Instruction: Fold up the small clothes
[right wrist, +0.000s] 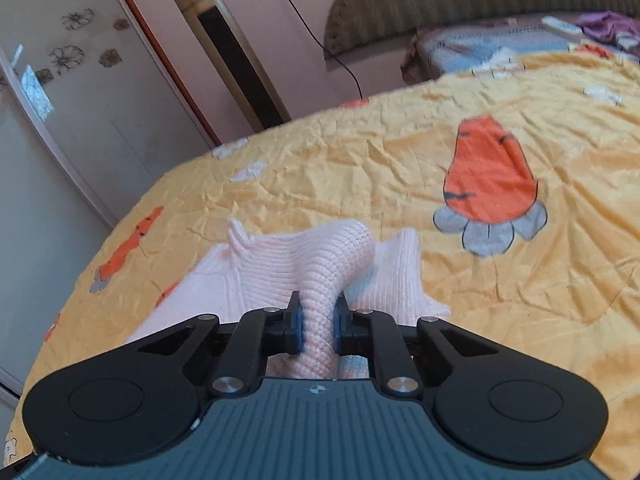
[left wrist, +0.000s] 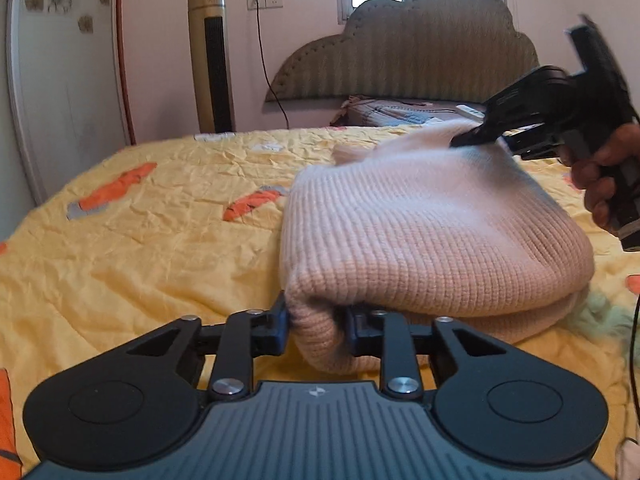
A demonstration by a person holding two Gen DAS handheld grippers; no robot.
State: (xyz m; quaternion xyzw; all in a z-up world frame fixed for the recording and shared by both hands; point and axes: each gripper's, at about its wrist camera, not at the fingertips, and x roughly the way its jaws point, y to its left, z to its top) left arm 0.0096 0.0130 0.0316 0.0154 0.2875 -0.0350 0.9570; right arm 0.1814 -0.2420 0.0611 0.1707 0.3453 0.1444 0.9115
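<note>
- Pink sweater (left wrist: 420,232) lies bunched on the yellow bedspread (left wrist: 160,240)
- Left gripper (left wrist: 316,328) clamps its near edge; right gripper (right wrist: 318,326) clamps the far edge
- Lift both evenly, keeping the knit taut

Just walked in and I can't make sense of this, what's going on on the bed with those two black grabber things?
A person is folding a pale pink knitted sweater on a bed covered by a yellow carrot-print quilt, using a handheld gripper in each hand. The left gripper is shut on a bunched edge of the knit nearest its camera. The right gripper is shut on another fold of the same sweater at its far side. The garment lies partly doubled over on the quilt, not yet a tidy fold.
</note>
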